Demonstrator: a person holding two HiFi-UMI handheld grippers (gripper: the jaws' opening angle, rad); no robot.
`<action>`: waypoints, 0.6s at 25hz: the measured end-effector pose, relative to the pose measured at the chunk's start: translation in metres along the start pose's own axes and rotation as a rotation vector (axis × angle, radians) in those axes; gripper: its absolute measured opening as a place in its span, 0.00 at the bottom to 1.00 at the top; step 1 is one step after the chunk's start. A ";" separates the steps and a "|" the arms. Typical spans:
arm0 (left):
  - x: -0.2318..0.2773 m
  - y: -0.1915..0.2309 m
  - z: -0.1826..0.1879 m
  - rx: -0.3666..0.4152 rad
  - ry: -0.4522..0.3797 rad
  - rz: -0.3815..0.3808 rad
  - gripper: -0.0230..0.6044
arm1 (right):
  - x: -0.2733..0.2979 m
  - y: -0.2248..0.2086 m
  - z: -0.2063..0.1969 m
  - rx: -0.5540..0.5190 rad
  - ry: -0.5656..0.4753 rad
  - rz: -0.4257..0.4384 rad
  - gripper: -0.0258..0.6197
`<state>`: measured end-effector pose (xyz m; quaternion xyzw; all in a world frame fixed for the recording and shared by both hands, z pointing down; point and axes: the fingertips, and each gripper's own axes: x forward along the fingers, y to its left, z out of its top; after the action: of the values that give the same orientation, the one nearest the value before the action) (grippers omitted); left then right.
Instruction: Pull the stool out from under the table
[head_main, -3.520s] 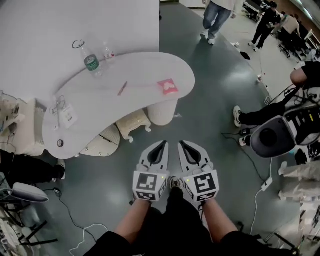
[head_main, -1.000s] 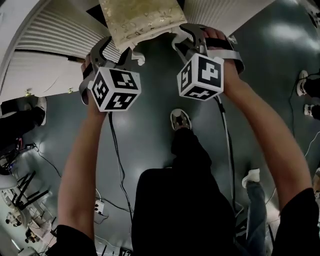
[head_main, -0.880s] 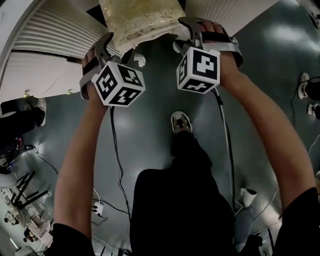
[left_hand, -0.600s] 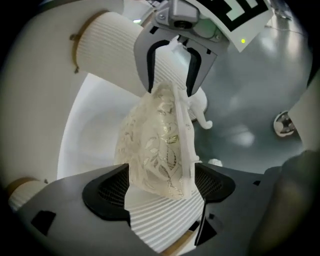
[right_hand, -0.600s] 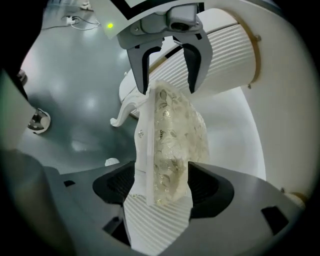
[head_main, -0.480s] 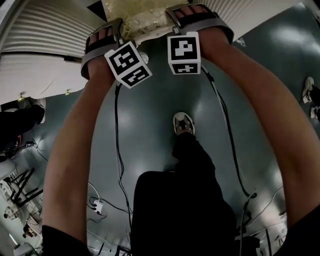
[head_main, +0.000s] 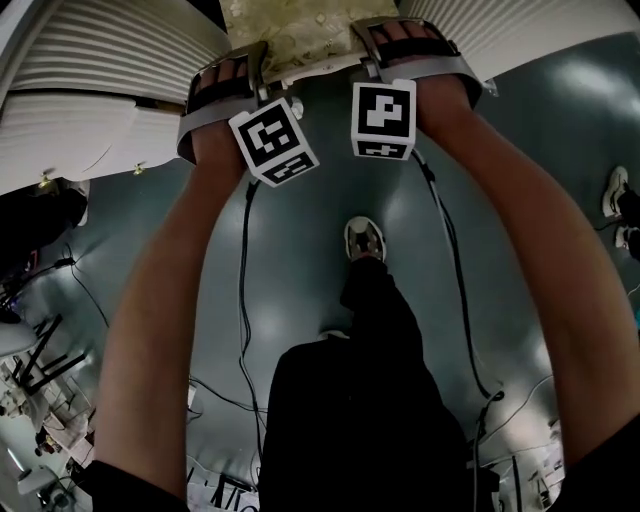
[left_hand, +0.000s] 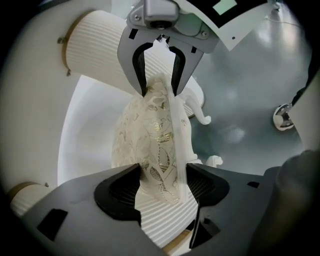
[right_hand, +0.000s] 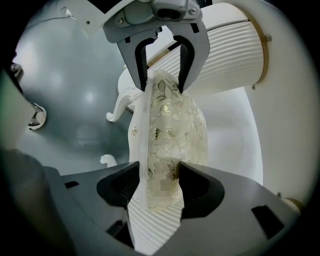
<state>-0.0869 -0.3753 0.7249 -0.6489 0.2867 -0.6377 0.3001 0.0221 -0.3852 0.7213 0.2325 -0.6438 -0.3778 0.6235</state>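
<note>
The stool (head_main: 290, 28) has a gold-patterned cushion, a white frame and curled legs (left_hand: 201, 113). It stands at the top of the head view between the table's white ribbed pedestals (head_main: 100, 55). My left gripper (head_main: 257, 62) holds its left seat edge and my right gripper (head_main: 368, 48) its right edge. In the left gripper view the seat (left_hand: 157, 145) fills the gap of my left gripper (left_hand: 162, 187), both pads pressing on it. The right gripper (right_hand: 160, 190) likewise clamps the cushion (right_hand: 172, 135). Both jaws have just been closing onto the seat.
Ribbed table pedestals (left_hand: 100, 47) (right_hand: 225, 50) flank the stool closely. My shoe (head_main: 363, 240) stands on the grey floor below the grippers. Cables (head_main: 243, 300) trail down from both grippers. Another person's shoe (head_main: 615, 190) is at the right edge; clutter sits at the lower left.
Both grippers have rolled inward, their marker cubes swinging towards each other, and have sunk onto the stool's seat edges. Little has shifted in the last half second.
</note>
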 end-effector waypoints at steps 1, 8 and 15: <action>-0.004 -0.004 0.000 -0.002 -0.006 0.002 0.52 | -0.004 0.004 0.001 0.002 -0.004 0.005 0.42; -0.033 -0.030 0.006 -0.019 -0.020 -0.009 0.50 | -0.031 0.027 0.003 -0.007 -0.012 0.017 0.42; -0.059 -0.055 0.009 -0.024 -0.032 -0.024 0.50 | -0.058 0.051 0.009 0.000 0.005 0.027 0.41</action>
<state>-0.0802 -0.2945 0.7283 -0.6660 0.2818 -0.6272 0.2894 0.0285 -0.3082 0.7248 0.2245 -0.6453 -0.3689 0.6301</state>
